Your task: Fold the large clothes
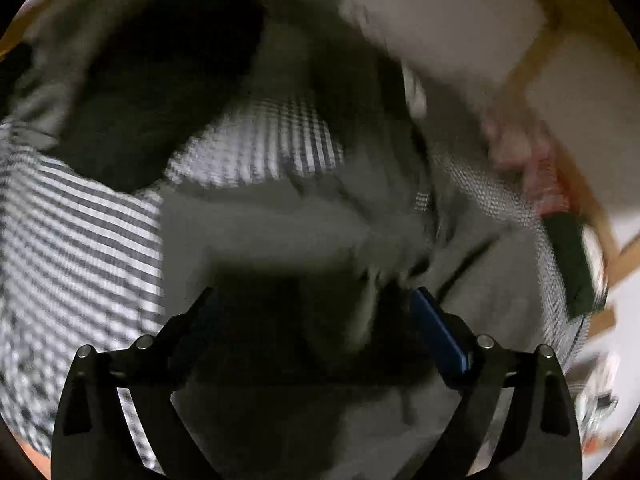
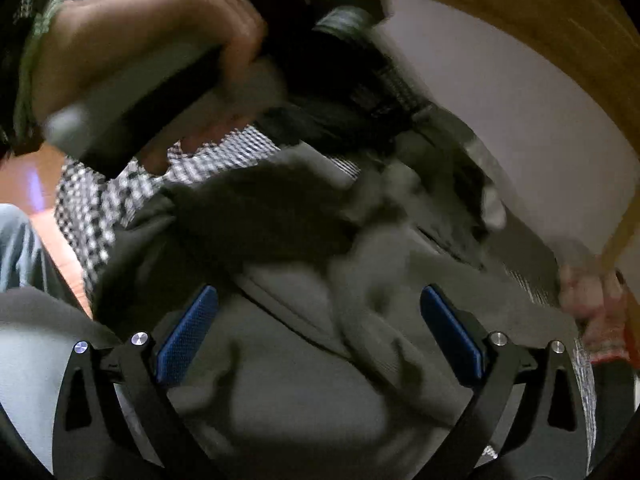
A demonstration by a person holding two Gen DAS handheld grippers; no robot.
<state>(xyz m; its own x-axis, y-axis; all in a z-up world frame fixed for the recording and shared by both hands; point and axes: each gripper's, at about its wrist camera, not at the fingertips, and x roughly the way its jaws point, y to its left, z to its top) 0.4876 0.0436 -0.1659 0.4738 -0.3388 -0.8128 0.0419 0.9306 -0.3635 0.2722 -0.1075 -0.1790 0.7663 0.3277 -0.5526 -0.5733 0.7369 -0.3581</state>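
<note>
A large grey-olive garment [image 1: 280, 220] lies crumpled on a black-and-white checked cloth [image 1: 72, 240]. Both views are blurred by motion. My left gripper [image 1: 312, 300] is open, its blue-padded fingers [image 1: 440, 328] spread over the garment's folds. My right gripper [image 2: 320, 300] is open too, with fingers [image 2: 188, 332] wide apart just above the same garment [image 2: 300, 340]. In the right wrist view the person's left hand [image 2: 140, 40] holds the left gripper's handle at the upper left, over the checked cloth [image 2: 104, 208].
A white wall with wooden framing [image 2: 540, 40] stands behind the surface. A pink and red object [image 1: 532, 168] and a dark green item [image 1: 572, 264] lie at the right edge. The person's jeans [image 2: 20, 248] show at the left.
</note>
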